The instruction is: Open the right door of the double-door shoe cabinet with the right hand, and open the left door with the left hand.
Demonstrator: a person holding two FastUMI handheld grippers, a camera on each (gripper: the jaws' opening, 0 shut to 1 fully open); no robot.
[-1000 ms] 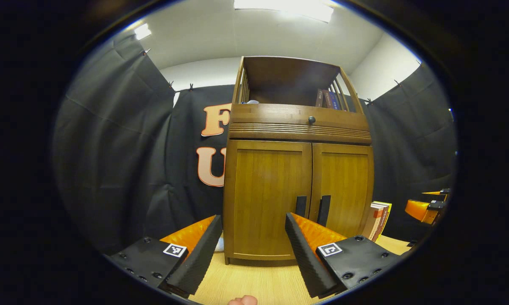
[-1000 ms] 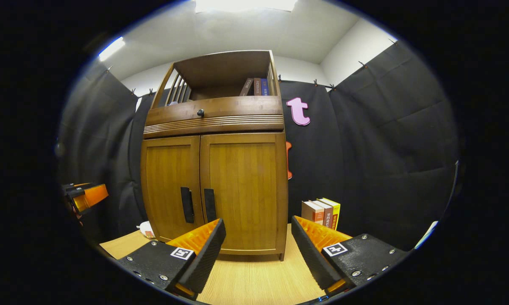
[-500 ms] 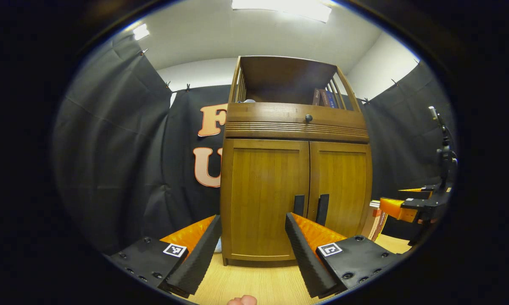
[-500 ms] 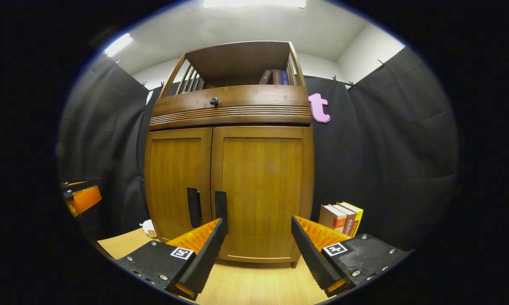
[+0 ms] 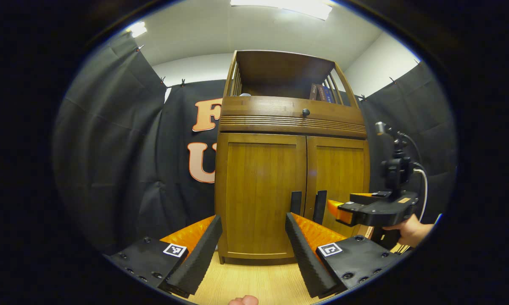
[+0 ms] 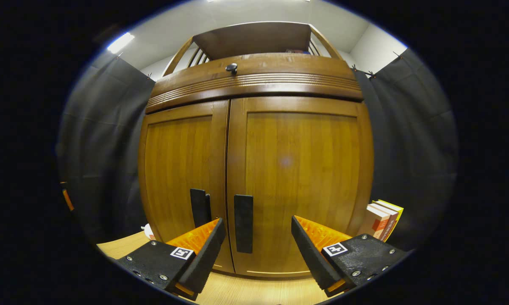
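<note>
Right tool (image 6: 257,248) spread, near the brown wooden cabinet's right door (image 6: 299,178); door looks stiff, hinged. Pinch its black vertical bar handle (image 6: 243,223) at 11 o'clock.

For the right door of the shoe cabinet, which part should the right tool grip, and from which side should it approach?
Grip the vertical black handle near the inner edge of the right door. It is a narrow upright bar, so the open right tool should probably come straight from the front, one finger on each side of it, and close across its width. The door is still closed.
</note>
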